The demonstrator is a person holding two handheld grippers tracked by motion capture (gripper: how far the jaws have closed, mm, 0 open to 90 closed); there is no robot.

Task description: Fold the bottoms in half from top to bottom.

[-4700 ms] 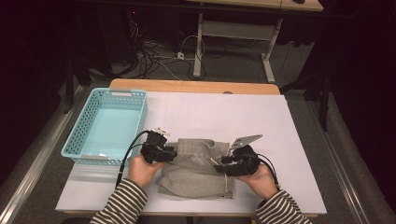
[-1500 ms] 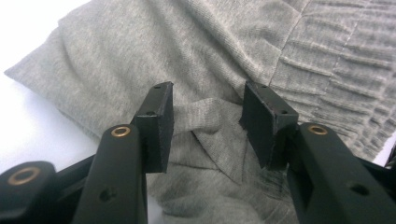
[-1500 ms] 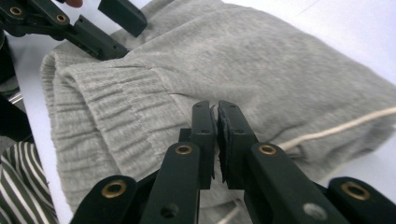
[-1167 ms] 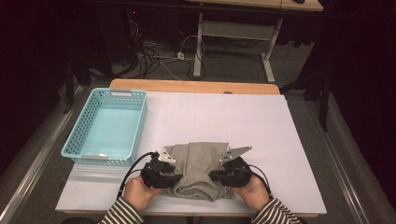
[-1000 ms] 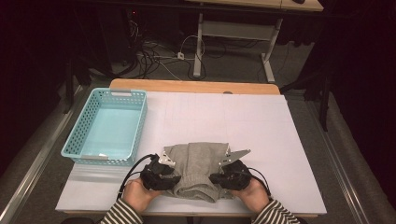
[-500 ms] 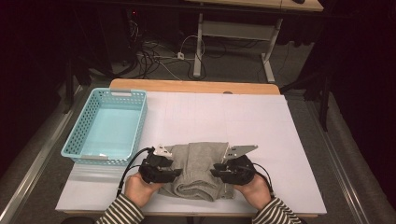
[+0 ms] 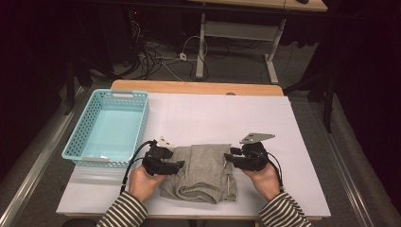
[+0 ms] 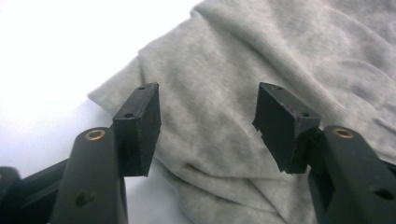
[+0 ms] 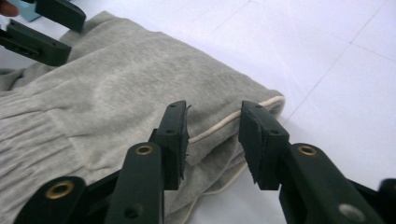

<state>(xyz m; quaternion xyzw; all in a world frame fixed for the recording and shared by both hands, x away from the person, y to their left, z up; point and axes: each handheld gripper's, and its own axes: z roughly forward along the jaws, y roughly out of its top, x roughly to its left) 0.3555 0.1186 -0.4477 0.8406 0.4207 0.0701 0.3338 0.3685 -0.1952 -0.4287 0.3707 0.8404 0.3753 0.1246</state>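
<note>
A grey folded garment (image 7: 201, 172) with a cream drawstring (image 9: 273, 99) lies near the front edge of the white table (image 7: 227, 118). My left gripper (image 7: 178, 164) sits at the garment's left edge. In the left gripper view it (image 8: 208, 107) stands open, jaws wide apart over the grey cloth (image 8: 280, 51) with nothing pinched. My right gripper (image 7: 228, 158) is at the garment's right edge. In the right gripper view it (image 9: 212, 126) is open, its jaws either side of the corner fold (image 9: 107, 98) where the drawstring runs. The left gripper's jaws (image 9: 46, 28) show beyond the cloth.
A teal plastic basket (image 7: 108, 127) stands at the left of the table, holding nothing, close behind my left hand. The far and right parts of the white tabletop (image 7: 283, 127) are bare. Striped sleeves (image 7: 120, 213) come in from the front edge.
Since the earliest frame the garment has become a narrower, folded bundle. Over the last second both grippers moved slightly away from the front edge, along the garment's sides.
</note>
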